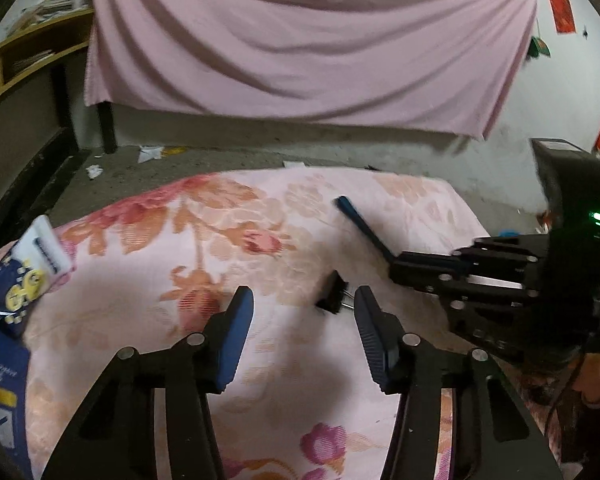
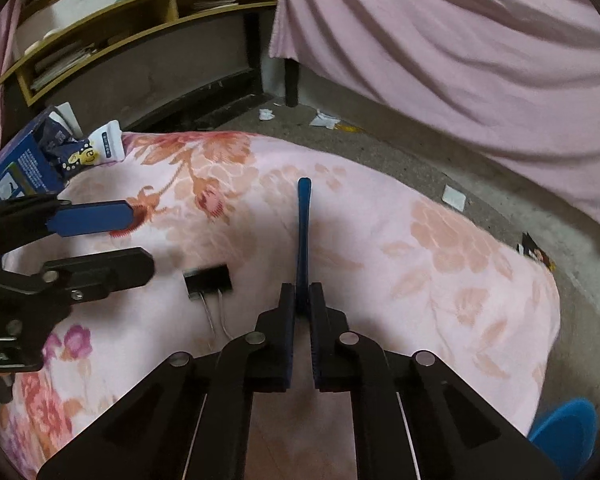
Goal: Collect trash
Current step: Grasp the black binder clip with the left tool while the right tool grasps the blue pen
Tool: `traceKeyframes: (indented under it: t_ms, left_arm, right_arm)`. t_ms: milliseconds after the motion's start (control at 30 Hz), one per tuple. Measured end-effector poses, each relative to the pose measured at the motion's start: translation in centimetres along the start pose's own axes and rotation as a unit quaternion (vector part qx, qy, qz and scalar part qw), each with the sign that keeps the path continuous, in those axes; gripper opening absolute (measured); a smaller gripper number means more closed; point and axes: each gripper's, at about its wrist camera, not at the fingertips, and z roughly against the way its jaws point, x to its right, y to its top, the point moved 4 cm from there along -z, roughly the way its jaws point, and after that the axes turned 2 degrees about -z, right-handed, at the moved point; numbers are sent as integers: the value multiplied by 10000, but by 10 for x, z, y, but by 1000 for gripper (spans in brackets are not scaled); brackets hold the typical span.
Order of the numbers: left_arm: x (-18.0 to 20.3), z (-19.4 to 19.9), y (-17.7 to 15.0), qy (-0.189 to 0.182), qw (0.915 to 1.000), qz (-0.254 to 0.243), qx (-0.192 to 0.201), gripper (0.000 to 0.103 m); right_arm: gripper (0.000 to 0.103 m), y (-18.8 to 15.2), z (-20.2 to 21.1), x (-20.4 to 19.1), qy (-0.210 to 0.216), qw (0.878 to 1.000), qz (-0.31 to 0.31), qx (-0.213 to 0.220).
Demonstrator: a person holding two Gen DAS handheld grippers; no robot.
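My right gripper (image 2: 302,292) is shut on a thin blue stick (image 2: 303,232) and holds it above the pink flowered cloth (image 2: 420,240). The stick also shows in the left wrist view (image 1: 362,226), sticking out of the right gripper (image 1: 396,266). My left gripper (image 1: 302,300) is open and empty, low over the cloth. A black binder clip (image 1: 332,292) lies just beyond its right finger; the right wrist view shows the clip (image 2: 208,280) close to the left gripper (image 2: 136,236). A blue carton (image 2: 24,160) and a white packet (image 2: 104,146) lie at the cloth's far left.
Paper scraps (image 2: 324,120) litter the concrete floor (image 2: 480,200) beyond the cloth. A pink sheet (image 1: 300,40) hangs behind. A wooden shelf (image 2: 140,12) stands at the left. A blue object (image 2: 564,428) sits at the lower right.
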Motion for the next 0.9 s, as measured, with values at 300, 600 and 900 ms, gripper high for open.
traceKeyframes:
  t_ms: [300, 600, 900]
  left_arm:
    - [5, -29, 4, -139, 9993, -74, -347, 46]
    - [14, -36, 3, -331, 9982, -175, -464, 13]
    - [16, -30, 2, -280, 9988, -168, -365, 10]
  right_arm:
    - [5, -31, 25, 23, -43, 9977, -674, 29]
    - [6, -22, 14, 11, -367, 9988, -333, -61]
    - [6, -15, 6, 11, -449, 9979, -467, -81]
